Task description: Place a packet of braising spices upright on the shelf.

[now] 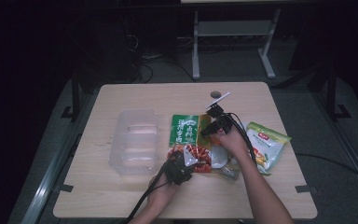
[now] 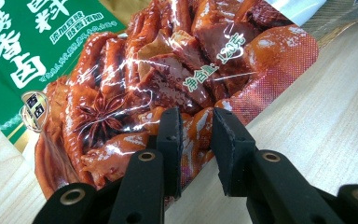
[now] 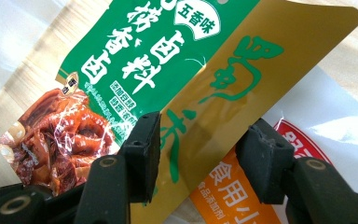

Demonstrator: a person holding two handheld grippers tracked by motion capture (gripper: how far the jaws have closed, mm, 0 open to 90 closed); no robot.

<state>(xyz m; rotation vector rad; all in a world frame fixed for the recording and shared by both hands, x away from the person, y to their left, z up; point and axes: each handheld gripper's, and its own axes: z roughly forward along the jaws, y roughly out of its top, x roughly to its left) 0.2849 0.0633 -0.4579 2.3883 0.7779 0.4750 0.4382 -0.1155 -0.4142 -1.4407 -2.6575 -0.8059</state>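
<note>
A dark room surrounds a pale wooden tabletop point(image 1: 121, 191). Near its middle lies the green and gold seasoning packet point(image 1: 189, 140), long axis running away from the person, its red pictured end nearest them. The left gripper point(image 2: 196, 135) has its fingers clenched on that near end's edge. The right gripper point(image 3: 200, 154) straddles the gold side edge, fingers not yet pressing. A clear plastic box point(image 1: 135, 140) sits left; a snack bag point(image 1: 268, 142) lies right.

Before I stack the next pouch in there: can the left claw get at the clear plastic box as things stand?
Probably not yet: the left claw is clamped on the green and red pouch. The clear plastic box sits just beside it, nothing between.
</note>
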